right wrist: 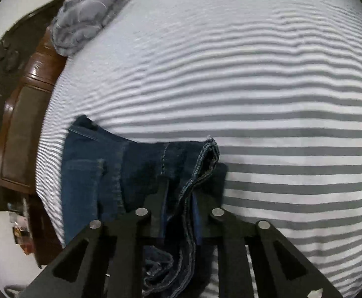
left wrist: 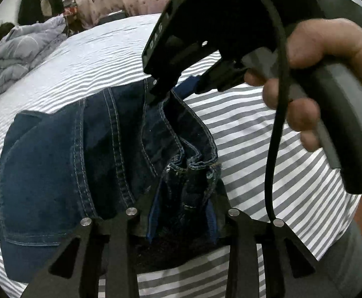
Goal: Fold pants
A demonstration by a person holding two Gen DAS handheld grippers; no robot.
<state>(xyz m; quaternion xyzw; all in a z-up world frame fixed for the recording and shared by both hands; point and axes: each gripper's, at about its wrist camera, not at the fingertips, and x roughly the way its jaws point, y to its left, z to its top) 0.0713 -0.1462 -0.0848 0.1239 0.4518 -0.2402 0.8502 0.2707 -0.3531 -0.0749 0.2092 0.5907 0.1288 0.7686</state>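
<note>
The jeans [left wrist: 81,161] lie on the striped bedsheet [left wrist: 267,149], already doubled over with a back pocket up — by my reading a fold or two is done and the hem ends remain to be carried across. The left gripper [left wrist: 183,191] is clamped on bunched hem denim, and the right gripper [right wrist: 178,193] pinches the layered hem edge likewise. No containers show — only a grey quilt [left wrist: 17,54] bundled at the far left.

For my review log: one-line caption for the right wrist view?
Right hand-held gripper clamps bunched denim pants on a striped bedsheet.
</note>
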